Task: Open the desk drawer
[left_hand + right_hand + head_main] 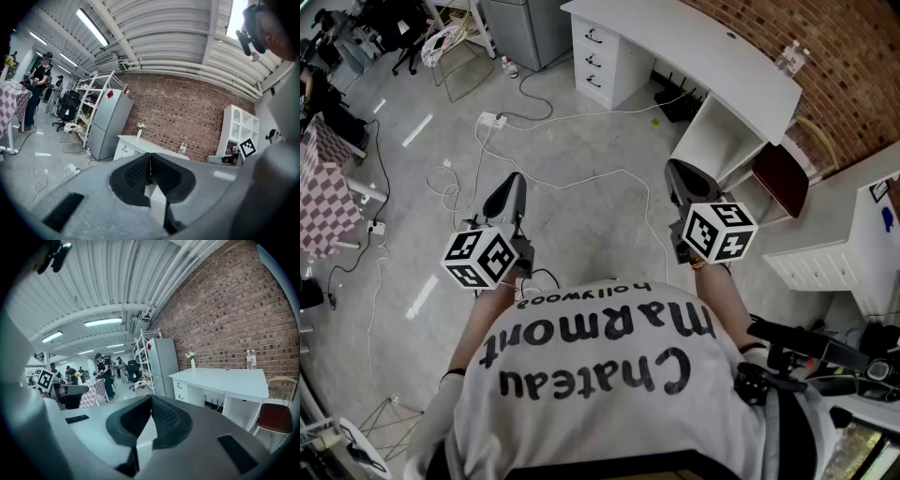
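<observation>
Two grippers are hanging out in front of us above the grey floor (581, 141), and neither is carrying anything; the left gripper (510, 192) is showing its ribbed pads (136, 176) pressed together with nothing between them, and the right gripper (680, 178) is likewise clamped tight on empty air. We are looking across at the white desk (712, 52), which is standing against the brick wall (853, 66), well apart from both grippers; its stack of three drawers (598, 58) is sitting at the end nearest the grey refrigerator (161, 364), each front bearing a small dark handle (594, 37). The opening itself is not yet under way; we are judging that an approach to the desk is coming first. The drawer front is looking rigid and smooth, too flat to pinch, so we are reckoning the handle is the only sensible hold; it is appearing thin and stiff, and should be fitting between jaws parted a little and closed across its bar. A lightly loaded drawer should be sliding out under a steady, level pull; a skewed pull is risking a jam, and a glossy handle may be letting the pads slip. White cables (581, 178) are trailing over the floor between us and the desk.
</observation>
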Tool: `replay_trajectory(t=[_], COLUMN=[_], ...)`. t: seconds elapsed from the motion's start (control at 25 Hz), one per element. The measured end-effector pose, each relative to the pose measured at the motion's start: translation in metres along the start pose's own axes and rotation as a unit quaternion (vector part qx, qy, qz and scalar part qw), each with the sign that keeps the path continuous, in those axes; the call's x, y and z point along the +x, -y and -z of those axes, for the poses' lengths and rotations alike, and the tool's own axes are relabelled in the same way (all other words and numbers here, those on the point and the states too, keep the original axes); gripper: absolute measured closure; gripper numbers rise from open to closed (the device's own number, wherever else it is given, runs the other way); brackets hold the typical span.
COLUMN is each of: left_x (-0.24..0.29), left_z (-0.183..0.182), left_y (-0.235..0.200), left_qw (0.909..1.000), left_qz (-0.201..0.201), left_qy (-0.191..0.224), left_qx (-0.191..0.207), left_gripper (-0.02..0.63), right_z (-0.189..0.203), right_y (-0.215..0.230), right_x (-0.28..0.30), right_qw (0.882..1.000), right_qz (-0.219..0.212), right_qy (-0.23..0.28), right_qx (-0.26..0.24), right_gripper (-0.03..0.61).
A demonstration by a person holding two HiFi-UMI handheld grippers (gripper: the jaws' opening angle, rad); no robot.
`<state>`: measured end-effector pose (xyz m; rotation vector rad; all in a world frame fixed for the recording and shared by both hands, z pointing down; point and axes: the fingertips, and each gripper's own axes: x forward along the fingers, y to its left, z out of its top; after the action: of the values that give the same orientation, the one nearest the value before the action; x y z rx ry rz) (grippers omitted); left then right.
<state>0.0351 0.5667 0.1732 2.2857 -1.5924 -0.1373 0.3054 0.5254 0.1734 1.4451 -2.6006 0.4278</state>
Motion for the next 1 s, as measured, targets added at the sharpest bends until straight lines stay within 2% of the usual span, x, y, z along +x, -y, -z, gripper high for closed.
replay_trajectory(t=[0.6,0.84,1.0], left_x=[-0.003,-0.003,-0.007], left_z=[-0.003,-0.002,0.006], left_y=[-0.004,-0.013,-0.025], left_qw=[1.0,0.9999,0.9997], left_qz=[0.002,0.016,0.025], left_qy=[0.006,0.001,-0.008], left_qx=[0.0,0.0,0.002], left_gripper=[0.598,0.598,0.598], right_z=[0.0,0.003,0.015], right_y=[-0.009,-0.016,-0.026], right_x=[0.008,0.014,0.02], right_qw=[1.0,0.999,1.0], right_qz=[-0.011,-0.009,-0.007], right_qy=[0.0,0.006,-0.001], right_qx=[0.004,0.032,0.028], right_gripper=[0.565,0.563,0.563])
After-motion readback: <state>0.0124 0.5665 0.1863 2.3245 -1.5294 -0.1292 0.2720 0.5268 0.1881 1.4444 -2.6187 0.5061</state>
